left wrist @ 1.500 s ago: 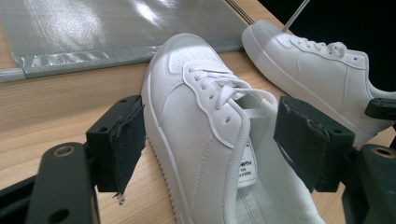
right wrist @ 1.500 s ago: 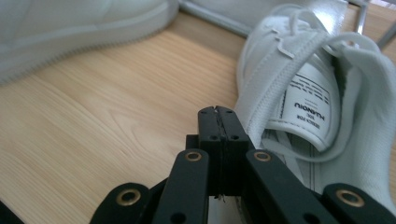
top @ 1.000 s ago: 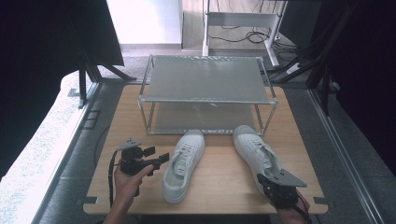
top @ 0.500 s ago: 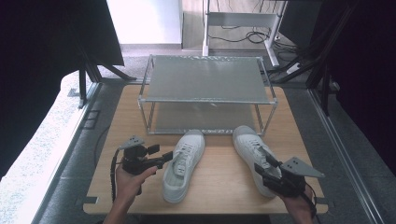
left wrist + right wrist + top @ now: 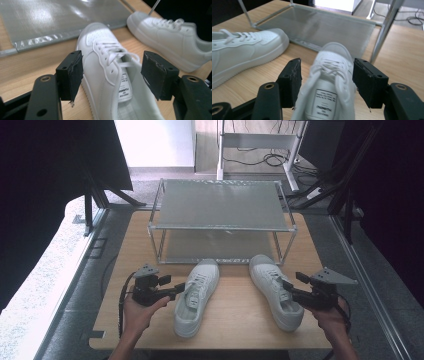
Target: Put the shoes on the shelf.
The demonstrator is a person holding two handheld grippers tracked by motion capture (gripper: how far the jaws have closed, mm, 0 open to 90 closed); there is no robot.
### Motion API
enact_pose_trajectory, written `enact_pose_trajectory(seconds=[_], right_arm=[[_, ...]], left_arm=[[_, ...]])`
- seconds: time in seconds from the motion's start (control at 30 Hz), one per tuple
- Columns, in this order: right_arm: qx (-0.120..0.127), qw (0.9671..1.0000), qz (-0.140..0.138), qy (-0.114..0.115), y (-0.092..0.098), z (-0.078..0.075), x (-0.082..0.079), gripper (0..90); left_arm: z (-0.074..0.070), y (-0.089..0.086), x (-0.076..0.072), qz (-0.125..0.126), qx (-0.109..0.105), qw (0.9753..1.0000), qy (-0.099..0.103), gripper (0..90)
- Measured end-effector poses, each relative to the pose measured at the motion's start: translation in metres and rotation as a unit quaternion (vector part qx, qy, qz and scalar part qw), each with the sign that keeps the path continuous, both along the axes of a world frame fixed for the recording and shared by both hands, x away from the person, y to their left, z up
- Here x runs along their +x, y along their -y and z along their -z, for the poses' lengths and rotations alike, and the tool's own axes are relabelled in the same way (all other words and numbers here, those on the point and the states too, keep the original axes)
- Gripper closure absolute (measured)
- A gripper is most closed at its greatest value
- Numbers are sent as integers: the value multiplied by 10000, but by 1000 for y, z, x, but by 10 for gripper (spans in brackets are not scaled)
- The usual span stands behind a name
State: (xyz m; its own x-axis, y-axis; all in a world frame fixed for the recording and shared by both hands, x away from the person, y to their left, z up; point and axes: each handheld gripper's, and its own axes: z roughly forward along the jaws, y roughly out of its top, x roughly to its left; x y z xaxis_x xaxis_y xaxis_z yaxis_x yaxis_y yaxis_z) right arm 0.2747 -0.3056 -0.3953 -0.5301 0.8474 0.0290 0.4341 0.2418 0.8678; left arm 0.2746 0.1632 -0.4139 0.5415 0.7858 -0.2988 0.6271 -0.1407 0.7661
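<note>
two white sneakers lie on the wooden bench, just in front of a two-tier wire rack, toes pointing at it. the left shoe sits near the middle, the right shoe to its right, well apart.

the left hand-held gripper is open, its jaws straddling the left shoe's collar and laces without touching as far as i can tell. the right hand-held gripper is open too, jaws either side of the right shoe's tongue.

to grip well, i'd judge each one should push a little deeper so the pads close on the firm sides of the upper, not on loose laces, then squeeze evenly and lift level.

both hands come in low from the near edge, grippers roughly level, each angled inward toward its shoe.
</note>
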Motion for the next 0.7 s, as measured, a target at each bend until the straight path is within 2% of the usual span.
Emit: enact_pose_trajectory(seconds=[0.07,0.1,0.13,0.17,0.2,0.3,0.33,0.37,0.4,0.47,0.5,0.57,0.63,0.7], right_arm=[[31,9999,73,-108,5,4,3,409],[51,9998,105,-172,8,7,4,409],[51,9998,105,-172,8,7,4,409],[36,9997,147,-211,10,11,5,409],[36,9997,147,-211,10,11,5,409],[-24,9993,176,-319,14,17,7,409],[-24,9993,176,-319,14,17,7,409],[-17,9992,201,-356,14,20,9,409],[-17,9992,201,-356,14,20,9,409],[-14,9990,217,-393,15,22,10,410],[-62,9989,218,-414,15,23,11,413],[-123,9987,241,-422,14,24,12,416],[-414,9974,318,-498,14,27,12,434],[-451,9971,304,-535,14,28,13,439]], left_arm=[[4,4,1,42,127,9999,-45,351],[8,8,3,50,272,9996,-94,356],[8,8,3,50,272,9996,-94,358],[12,11,4,37,404,9991,-128,362],[12,11,4,37,404,9991,-128,364],[18,18,7,24,600,9981,-162,374],[19,20,8,9,671,9976,-171,374],[23,24,11,-33,846,9963,-177,383],[23,24,11,-33,846,9963,-177,389],[26,28,15,-52,1021,9946,-195,397],[29,31,18,-19,1133,9933,-233,400],[30,32,19,11,1150,9931,-247,411],[30,35,21,30,1254,9917,-264,428],[30,37,22,21,1298,9912,-266,432]])
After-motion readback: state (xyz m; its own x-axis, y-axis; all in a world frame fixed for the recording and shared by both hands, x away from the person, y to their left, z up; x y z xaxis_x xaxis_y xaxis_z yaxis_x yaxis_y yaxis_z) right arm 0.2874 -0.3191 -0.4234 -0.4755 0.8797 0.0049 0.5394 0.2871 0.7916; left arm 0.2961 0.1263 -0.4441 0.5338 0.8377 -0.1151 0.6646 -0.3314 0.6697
